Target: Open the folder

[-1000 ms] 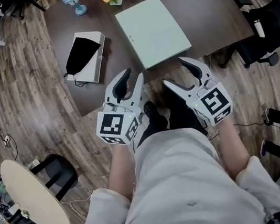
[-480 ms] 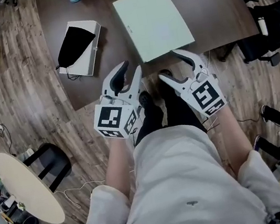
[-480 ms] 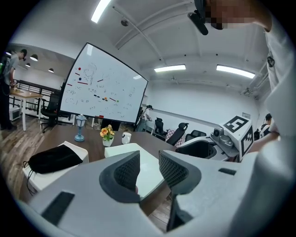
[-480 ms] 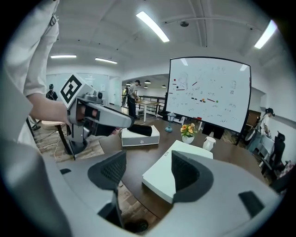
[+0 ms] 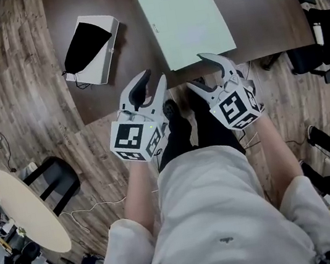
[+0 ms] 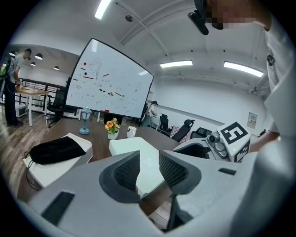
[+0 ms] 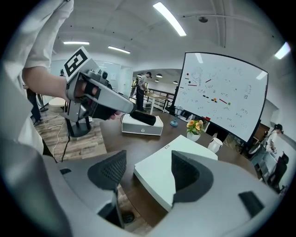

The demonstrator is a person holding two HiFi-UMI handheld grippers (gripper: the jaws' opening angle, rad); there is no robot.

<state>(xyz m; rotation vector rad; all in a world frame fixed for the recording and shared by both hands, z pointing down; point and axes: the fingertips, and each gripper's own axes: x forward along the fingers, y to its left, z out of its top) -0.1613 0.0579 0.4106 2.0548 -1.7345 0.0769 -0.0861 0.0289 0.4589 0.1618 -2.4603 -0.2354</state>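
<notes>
The pale green folder [image 5: 187,21] lies closed and flat on the dark desk [image 5: 260,24], its near short edge close to the desk's front rim. Its long axis runs away from the person, tipped a little to the left at the far end.

Both grippers are held low in front of the person's body, short of the desk. The right gripper [image 5: 197,70] is the nearer of the two, just shy of the folder's near edge and towards its right corner. Its fingers [image 7: 111,171] are spread wide and empty, and in the right gripper view the folder's near corner sits in the gap beyond them. The left gripper [image 5: 153,79] hangs beside the folder's near left corner, a little further off. Its fingers [image 6: 173,169] stand slightly apart (a narrower gap than the right's) with nothing between them.

The folder thus lies ahead of both grippers. The task looks not yet begun, and a forward reach by the right gripper to the near edge seems the shortest way to the cover. A white box [image 5: 105,53] carrying a black pouch [image 5: 83,45] sits well to the left, clear of that path.
</notes>
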